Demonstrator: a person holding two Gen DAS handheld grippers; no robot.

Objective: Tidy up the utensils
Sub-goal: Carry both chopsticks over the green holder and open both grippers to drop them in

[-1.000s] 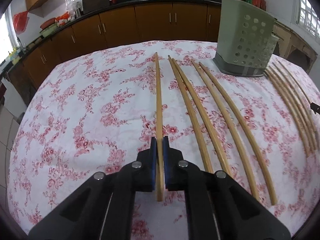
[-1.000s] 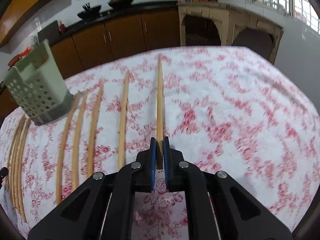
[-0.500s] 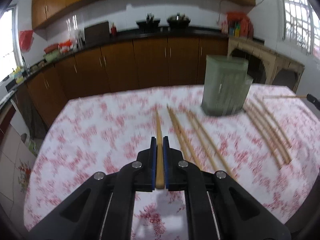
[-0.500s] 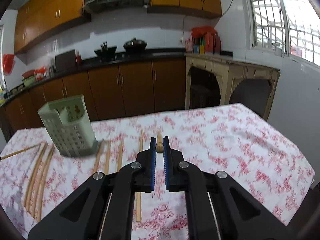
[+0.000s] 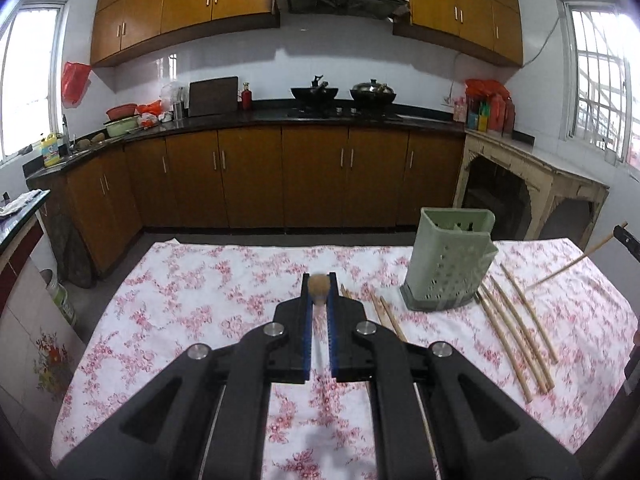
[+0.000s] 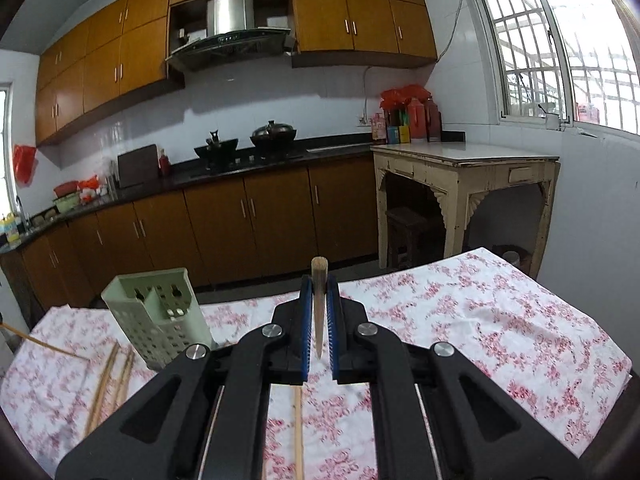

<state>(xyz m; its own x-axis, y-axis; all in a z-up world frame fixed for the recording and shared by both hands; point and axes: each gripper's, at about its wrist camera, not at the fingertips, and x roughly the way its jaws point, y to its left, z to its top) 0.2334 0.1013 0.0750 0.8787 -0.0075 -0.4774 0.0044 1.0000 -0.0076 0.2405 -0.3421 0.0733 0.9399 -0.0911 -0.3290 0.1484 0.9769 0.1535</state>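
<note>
Now, left hand-held gripper: my left hand-held gripper is clamped tight on one wooden chopstick, seen end-on between the blue pads, raised above the tabletop.
Right hand-held gripper: my right hand-held gripper is likewise closed on a second chopstick, which stands lengthwise between the pads with its blunt end poking past the tips at 12 o'clock.
Utensil holder: the pale green perforated utensil holder stands upright on the floral cloth, at 2 o'clock from my left gripper; in the right wrist view the same holder sits at 9 o'clock.
Loose chopsticks, left view: a few lie just right of my gripper; a bundle lies at 3 o'clock, beside the holder's right edge.
Loose chopsticks, right view: several lie at 8 o'clock, left of the holder; one lies under my gripper at 6 o'clock.
Far edge: in the left view my right gripper's chopstick slants in the air at 3 o'clock.
</note>
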